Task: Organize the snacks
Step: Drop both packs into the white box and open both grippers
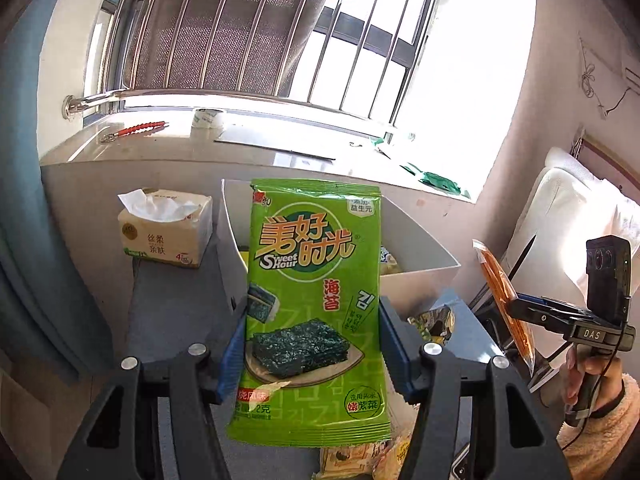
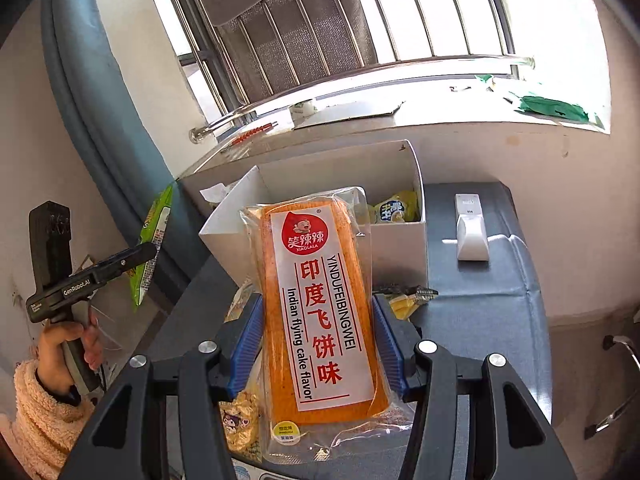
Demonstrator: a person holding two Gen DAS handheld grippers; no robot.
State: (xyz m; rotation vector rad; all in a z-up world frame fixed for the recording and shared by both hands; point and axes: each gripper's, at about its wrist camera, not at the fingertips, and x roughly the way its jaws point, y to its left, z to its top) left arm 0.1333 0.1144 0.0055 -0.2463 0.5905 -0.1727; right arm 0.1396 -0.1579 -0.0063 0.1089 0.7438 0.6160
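Note:
My left gripper (image 1: 314, 344) is shut on a green seaweed snack packet (image 1: 316, 280) and holds it upright in front of the white box (image 1: 416, 240). My right gripper (image 2: 318, 344) is shut on an orange flying-cake snack packet (image 2: 316, 296), held upright before the same white box (image 2: 396, 240). The box holds a yellow snack bag (image 2: 394, 208). The right gripper with its orange packet (image 1: 506, 300) shows at the right of the left wrist view. The left gripper with its green packet (image 2: 154, 240) shows at the left of the right wrist view.
A tissue pack (image 1: 166, 228) stands left of the box on the blue-grey table (image 1: 172, 312). A white remote (image 2: 472, 228) lies right of the box. Loose snack packets (image 2: 242, 416) lie under the grippers. A windowsill (image 1: 248, 148) and window bars are behind.

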